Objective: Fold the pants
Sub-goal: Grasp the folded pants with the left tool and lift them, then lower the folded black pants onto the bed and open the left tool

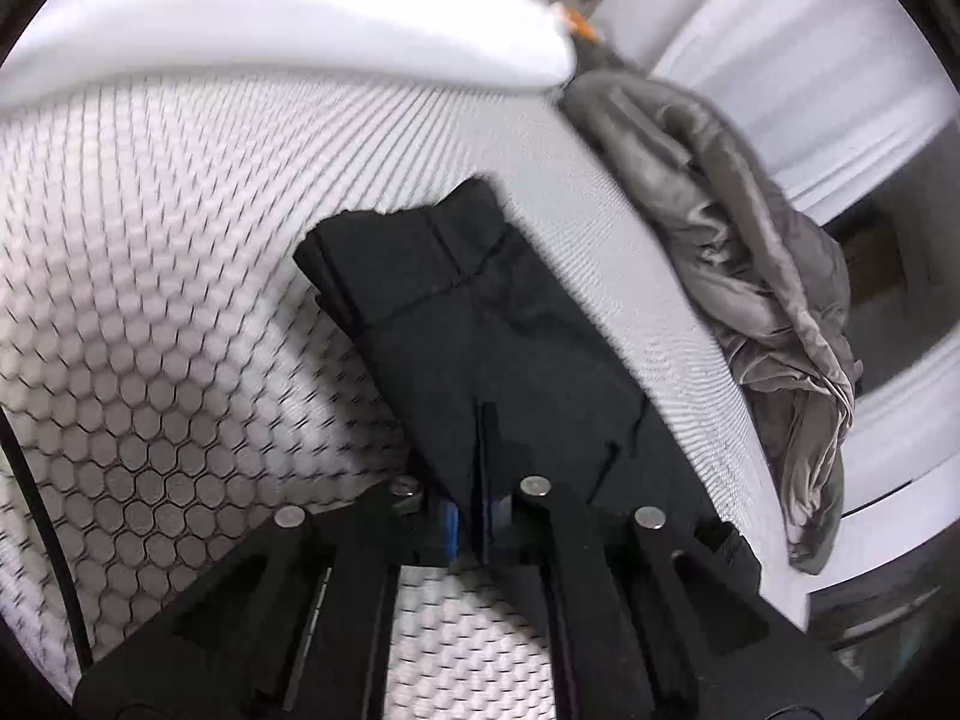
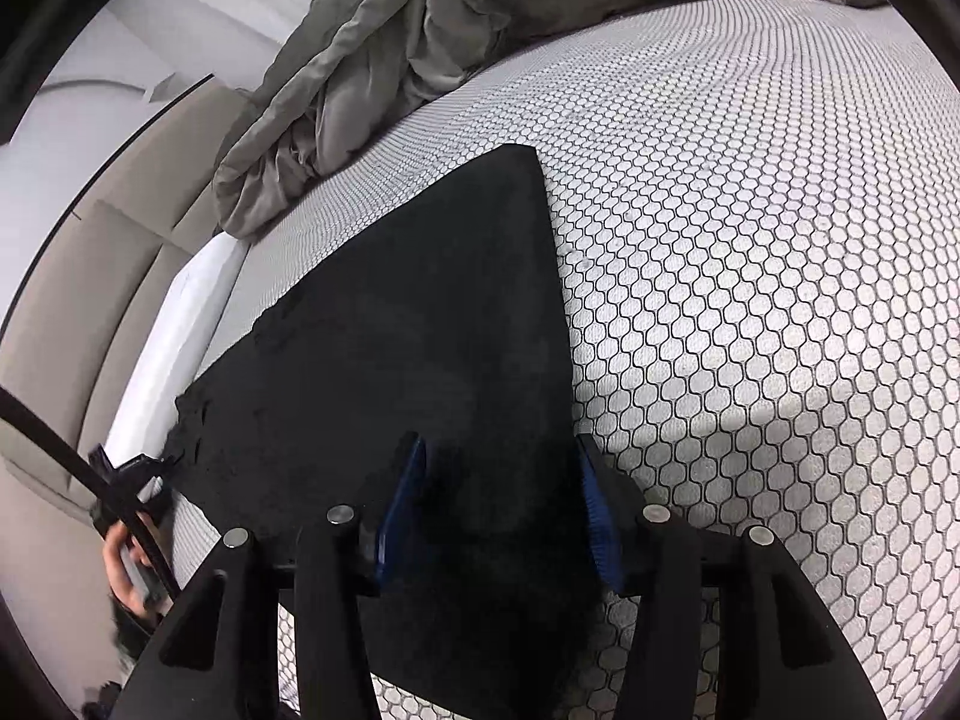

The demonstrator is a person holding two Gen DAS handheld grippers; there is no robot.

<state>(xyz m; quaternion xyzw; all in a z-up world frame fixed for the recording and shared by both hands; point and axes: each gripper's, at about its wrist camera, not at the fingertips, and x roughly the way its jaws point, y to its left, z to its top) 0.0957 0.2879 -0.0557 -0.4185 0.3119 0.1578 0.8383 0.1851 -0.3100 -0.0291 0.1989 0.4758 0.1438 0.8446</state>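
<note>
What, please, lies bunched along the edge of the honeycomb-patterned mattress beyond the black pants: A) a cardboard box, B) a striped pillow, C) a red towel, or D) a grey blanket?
D: a crumpled grey blanket lies bunched at the mattress edge beyond the black pants.

The pants lie flat on the bed. In the right wrist view, the blanket lies bunched on the bed behind the pants, apart from them, reaching to the bed's left edge. The right claw sits over the near end of the pants. In the left wrist view, the blanket lies right of the pants.
</note>
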